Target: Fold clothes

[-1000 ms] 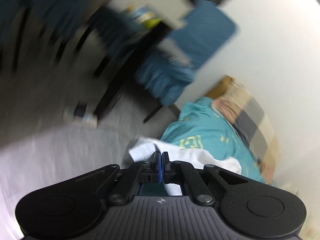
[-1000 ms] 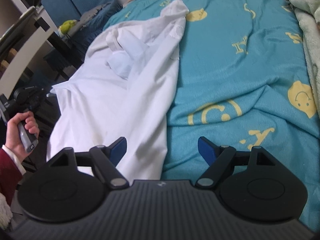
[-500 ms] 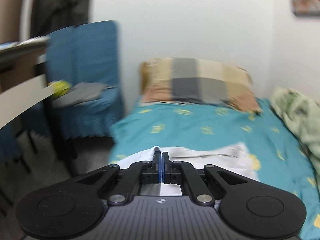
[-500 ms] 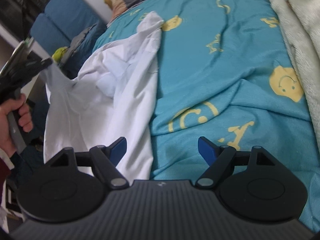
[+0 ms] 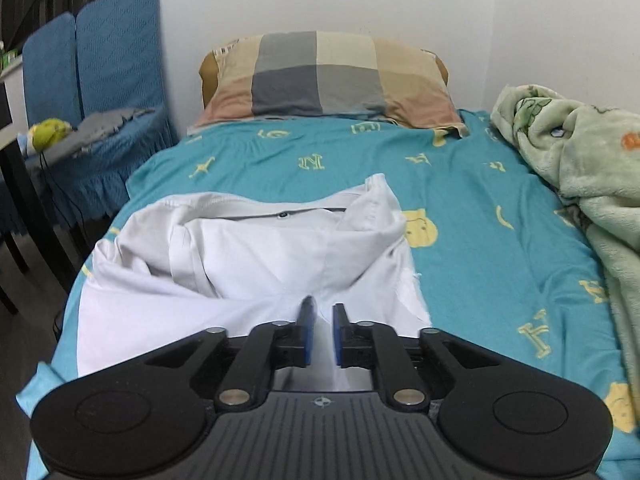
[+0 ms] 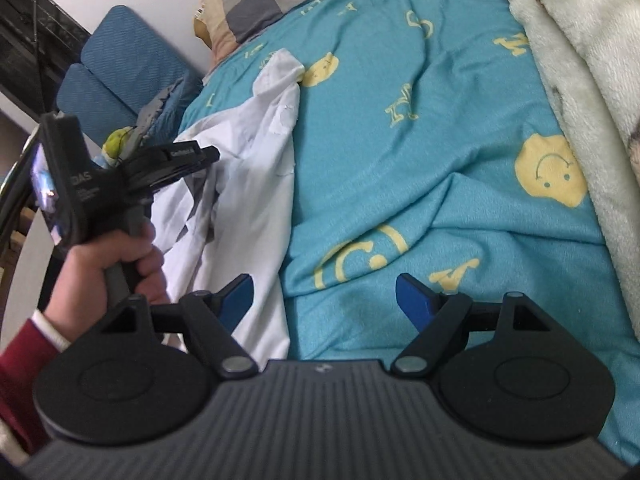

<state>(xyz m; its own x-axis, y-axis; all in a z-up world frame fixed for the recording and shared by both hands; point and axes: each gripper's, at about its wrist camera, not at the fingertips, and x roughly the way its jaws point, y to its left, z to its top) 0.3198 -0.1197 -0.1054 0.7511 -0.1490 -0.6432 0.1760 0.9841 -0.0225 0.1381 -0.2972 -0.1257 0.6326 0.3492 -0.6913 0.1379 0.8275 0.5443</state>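
A white shirt (image 5: 248, 264) lies crumpled on the left side of the bed's teal sheet (image 5: 480, 216), collar toward the pillow. My left gripper (image 5: 320, 316) hovers over the shirt's near part with its blue jaws a small gap apart; white cloth shows between them, not clamped. In the right wrist view the shirt (image 6: 256, 184) lies left of centre and the left gripper (image 6: 200, 156) is held over it by a hand. My right gripper (image 6: 324, 292) is wide open and empty, low over the sheet (image 6: 440, 160) beside the shirt's right edge.
A checked pillow (image 5: 324, 80) lies at the head of the bed against the white wall. A fluffy pale green blanket (image 5: 580, 152) is heaped along the right side. Blue-covered chairs (image 5: 104, 80) and a dark desk leg (image 5: 28, 208) stand left of the bed.
My left gripper swung from beside the bed to over the shirt, carrying a fold across, and its jaws have parted a little. My right gripper stayed open and shifted slightly.
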